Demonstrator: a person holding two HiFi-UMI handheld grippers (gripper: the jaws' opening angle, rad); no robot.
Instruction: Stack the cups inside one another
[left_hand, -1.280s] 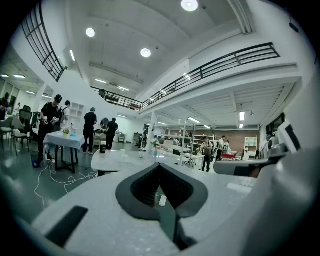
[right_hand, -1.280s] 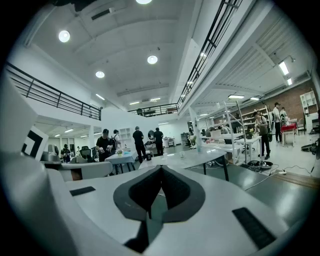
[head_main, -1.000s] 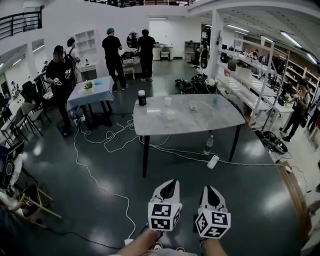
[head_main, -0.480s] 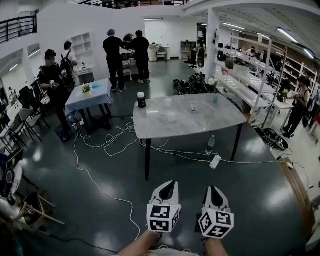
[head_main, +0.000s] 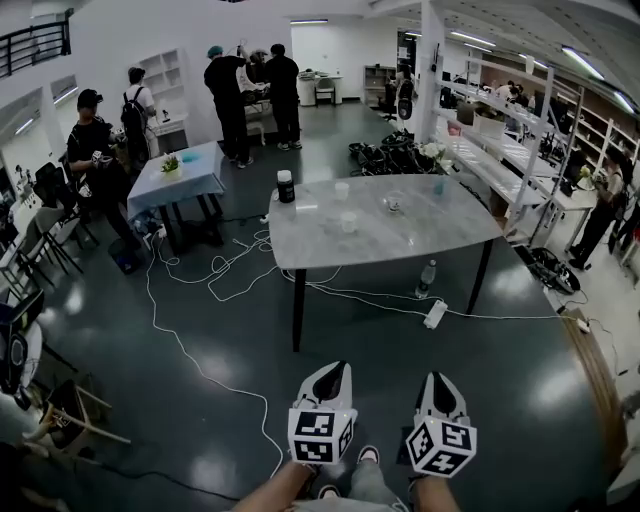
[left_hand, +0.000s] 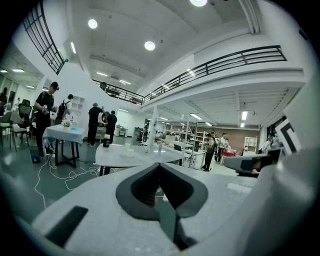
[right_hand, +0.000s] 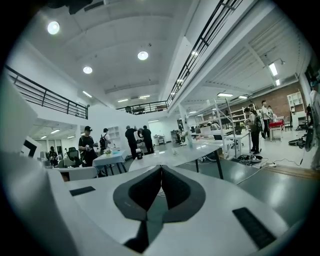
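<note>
Table (head_main: 400, 245) has drawn closer at 12 o'clock, left gripper (head_main: 337, 370) and right gripper (head_main: 437, 381) both pressed together, empty; we reckon the cups (head_main: 342, 190) are light, thin, crushable, so pinch one wall at the rim.

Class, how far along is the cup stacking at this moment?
Nothing is stacked: the cups stand apart on the table. In hand: nothing; the left tongs and right tongs are shut, empty, well short of the table. All stacking remains.
</note>
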